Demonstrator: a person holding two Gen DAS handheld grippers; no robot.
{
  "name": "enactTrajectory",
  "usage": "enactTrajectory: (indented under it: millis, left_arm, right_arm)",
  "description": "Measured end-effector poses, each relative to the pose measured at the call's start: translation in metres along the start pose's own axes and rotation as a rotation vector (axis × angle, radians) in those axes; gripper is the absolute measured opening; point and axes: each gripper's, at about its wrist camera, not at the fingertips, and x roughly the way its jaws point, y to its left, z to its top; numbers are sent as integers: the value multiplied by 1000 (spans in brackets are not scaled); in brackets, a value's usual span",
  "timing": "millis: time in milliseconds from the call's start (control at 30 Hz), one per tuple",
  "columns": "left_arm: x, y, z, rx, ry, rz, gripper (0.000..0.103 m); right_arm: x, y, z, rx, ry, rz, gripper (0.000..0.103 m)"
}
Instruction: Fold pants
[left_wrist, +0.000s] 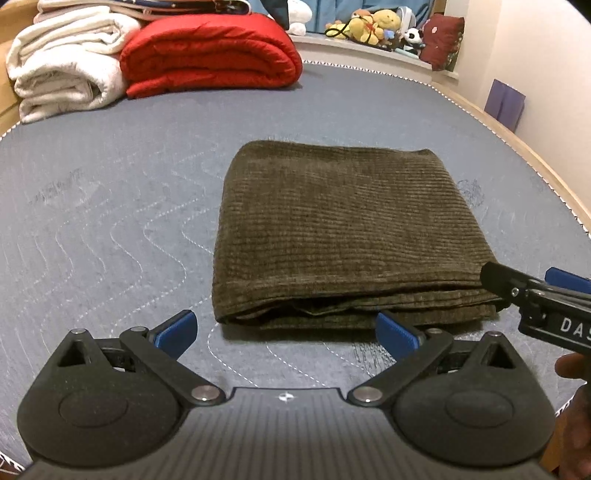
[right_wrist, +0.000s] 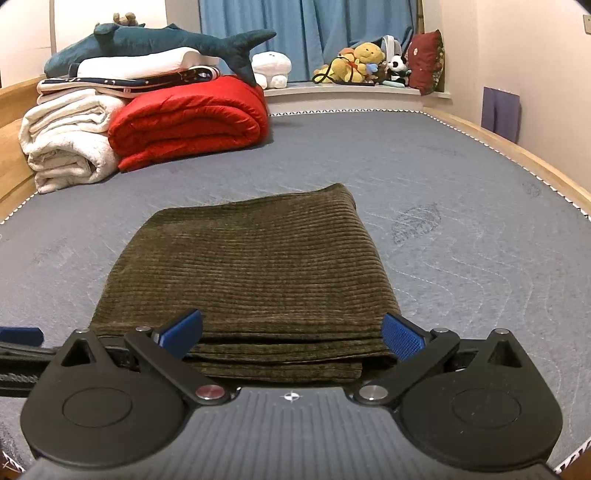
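Here the left gripper (left_wrist: 286, 332) stands with its blue-padded fingers spread wide, empty, just short of the folded olive-brown corduroy pants (left_wrist: 332, 236) at its 12 o'clock on the grey quilted mattress (left_wrist: 110, 206). The right gripper (right_wrist: 291, 334), likewise spread, straddles the stack's near edge. Nudging or lifting one layer there could, I judge, splay the fold.

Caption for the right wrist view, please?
Open right gripper at the near edge of folded pants on a bed.

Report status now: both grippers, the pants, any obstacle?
Left gripper open, right gripper open, both empty. Pants folded flat on mattress. Nothing in the way.
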Motion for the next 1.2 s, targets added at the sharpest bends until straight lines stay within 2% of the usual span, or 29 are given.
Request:
enactTrajectory:
  millis: [367,1200]
  left_arm:
    - [-1,-10,-6,16,2,-12,103]
    - [-3,-12,-7,32,1,-26,103]
  right_arm:
    - [-11,-4,-4,-22,-27,-20,102]
    - [-8,3,-4,-39,-32,-30,102]
